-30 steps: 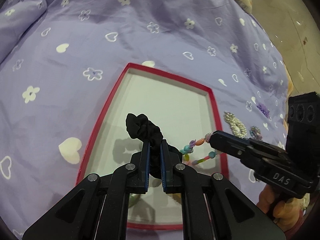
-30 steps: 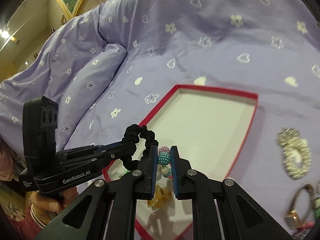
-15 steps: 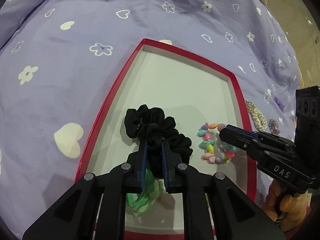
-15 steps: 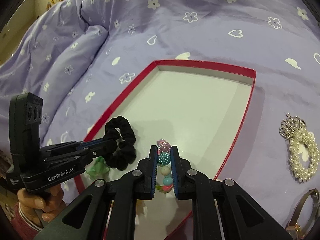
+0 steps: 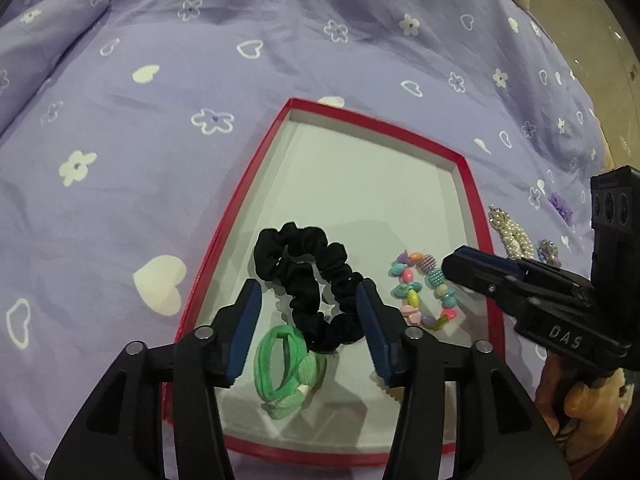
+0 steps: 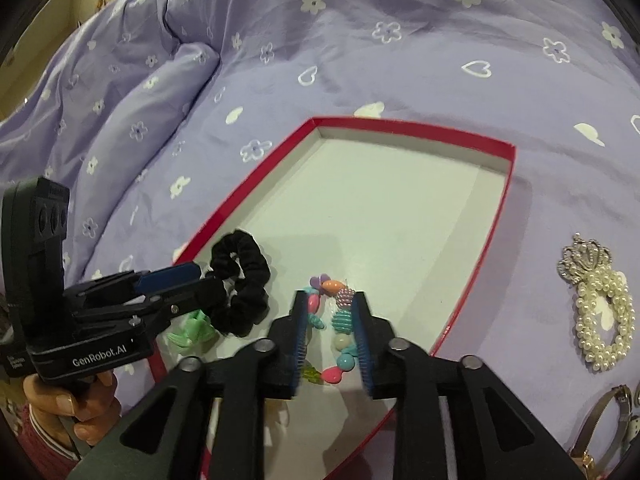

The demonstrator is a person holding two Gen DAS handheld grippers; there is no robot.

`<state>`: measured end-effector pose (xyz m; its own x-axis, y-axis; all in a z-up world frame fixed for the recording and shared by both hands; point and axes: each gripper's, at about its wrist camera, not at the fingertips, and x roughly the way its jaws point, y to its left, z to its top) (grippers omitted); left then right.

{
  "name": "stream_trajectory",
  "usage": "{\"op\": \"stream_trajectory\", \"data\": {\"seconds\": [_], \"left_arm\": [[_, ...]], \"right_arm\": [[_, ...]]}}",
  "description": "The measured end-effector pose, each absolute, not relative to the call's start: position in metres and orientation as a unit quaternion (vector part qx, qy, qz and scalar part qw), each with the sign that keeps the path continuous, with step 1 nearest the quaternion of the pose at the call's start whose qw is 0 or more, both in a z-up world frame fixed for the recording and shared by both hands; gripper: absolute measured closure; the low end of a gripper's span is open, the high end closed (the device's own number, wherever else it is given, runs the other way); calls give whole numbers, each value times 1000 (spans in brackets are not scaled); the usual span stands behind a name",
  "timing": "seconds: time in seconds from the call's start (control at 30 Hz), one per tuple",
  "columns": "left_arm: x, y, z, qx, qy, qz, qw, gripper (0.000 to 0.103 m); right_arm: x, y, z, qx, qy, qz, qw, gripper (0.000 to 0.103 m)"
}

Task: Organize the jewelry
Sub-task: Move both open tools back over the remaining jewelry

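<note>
Left gripper (image 5: 308,316) jaws have just opened off black scrunchie (image 5: 304,276) lying in red tray (image 5: 476,204); right gripper (image 6: 330,332) likewise, narrowly straddling bead bracelet (image 6: 336,320); withdrawal risks snagging either.

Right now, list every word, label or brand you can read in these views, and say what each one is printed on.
"DAS" – on the side of the right gripper, left wrist view.
"GenRobot.AI" – on the side of the left gripper, right wrist view.
Small white print at the left gripper's rear lower corner – too small to read.
Nothing readable on the red tray, the jewelry or the bedsheet.
</note>
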<state>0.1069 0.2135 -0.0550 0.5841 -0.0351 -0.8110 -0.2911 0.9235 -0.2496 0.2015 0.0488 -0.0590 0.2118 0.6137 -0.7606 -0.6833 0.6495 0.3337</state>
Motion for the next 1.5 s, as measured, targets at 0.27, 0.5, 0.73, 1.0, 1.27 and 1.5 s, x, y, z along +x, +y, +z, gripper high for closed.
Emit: {"op": "stream_trajectory", "data": {"seconds": [0.27,0.5,0.73,1.0,1.27,1.5], "left_arm": [[104,201,-34,-174,437,65,880,54],[107,175,-23,-163,432,38,886,54],[119,140,-15,-147,433,2,889,54],[136,99,-11,-121,439,-35,889,54],[152,67,-11,-105,446,-56,887,54],[165,43,-16,-94,456,-77,882,54]], "right_arm": [[197,18,-30,1,441,414,797,74],[196,-33,-20,30,434,386,813,70],[196,-94,-20,50,434,344,831,70],[198,-162,-22,58,434,290,851,70],[201,-215,-26,68,438,249,861,70],[204,-239,-34,64,444,229,864,70]]}}
